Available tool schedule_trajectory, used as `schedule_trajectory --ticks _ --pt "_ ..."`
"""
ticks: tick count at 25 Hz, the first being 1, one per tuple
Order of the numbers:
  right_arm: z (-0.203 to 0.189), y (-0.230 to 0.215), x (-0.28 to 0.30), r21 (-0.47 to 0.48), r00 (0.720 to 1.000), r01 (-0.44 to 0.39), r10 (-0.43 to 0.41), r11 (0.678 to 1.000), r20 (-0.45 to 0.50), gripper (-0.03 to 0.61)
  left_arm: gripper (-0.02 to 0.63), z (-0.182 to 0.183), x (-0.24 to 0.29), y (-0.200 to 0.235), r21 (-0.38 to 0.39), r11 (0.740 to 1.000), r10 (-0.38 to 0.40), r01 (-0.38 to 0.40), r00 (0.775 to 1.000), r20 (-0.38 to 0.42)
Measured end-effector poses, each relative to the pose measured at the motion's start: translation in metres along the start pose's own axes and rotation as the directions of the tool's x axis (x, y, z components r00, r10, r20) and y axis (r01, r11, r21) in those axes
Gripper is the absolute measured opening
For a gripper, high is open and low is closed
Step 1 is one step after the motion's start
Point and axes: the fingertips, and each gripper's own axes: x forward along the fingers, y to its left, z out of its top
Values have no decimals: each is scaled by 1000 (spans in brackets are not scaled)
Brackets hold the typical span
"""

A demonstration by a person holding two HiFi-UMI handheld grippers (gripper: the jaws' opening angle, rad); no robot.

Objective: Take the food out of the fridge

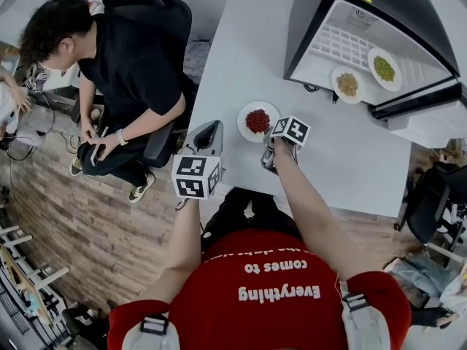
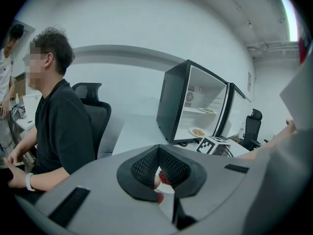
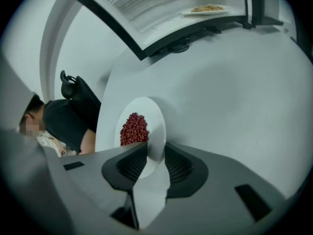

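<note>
The plate [image 1: 245, 111] with the red food [image 1: 257, 121] is sitting flat on the white desk [image 1: 350, 166], out of the fridge [image 1: 314, 20]. The right gripper [image 3: 155, 155] is pointing down at the plate's near edge. Its fingers [image 3: 131, 164] are standing apart, with the edge between them, and they are not squeezing it. It looks like the plate is being let go.

To do this well, the right fingers should be staying wide while sliding straight back off the edge. That way they are not bumping the plate or tipping the red food out.

The left gripper [image 2: 159, 173] is waiting just beside the desk's edge. Its fingers are looking closed and are holding nothing.

The tan food [image 1: 347, 84] and the green food [image 1: 384, 68] are waiting on plates inside the open fridge, so the job is looking about a third done.
</note>
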Motion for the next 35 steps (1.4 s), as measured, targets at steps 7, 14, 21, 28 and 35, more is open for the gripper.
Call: schedule_trajectory --ticks 7,14,21,28,35 --pt "-1 -9 -6 -114 992 122 -121 986 23 140 0 -1 4 -2 15 1000 -10 10 1000 -8" --pt "14 31 -43 -98 984 -120 131 988 124 25 0 3 6 -3 6 999 -33 33 999 0" --pt "18 82 -96 -86 826 -512 517 855 226 12 0 -2 13 -12 17 998 -64 65 998 -23" --pt "20 86 -143 -51 591 -757 715 652 373 12 0 -5 20 -21 33 996 -87 88 995 -38" --pt "20 88 -155 -98 566 -767 741 634 362 12 0 -4 22 -30 86 990 -105 110 993 -56"
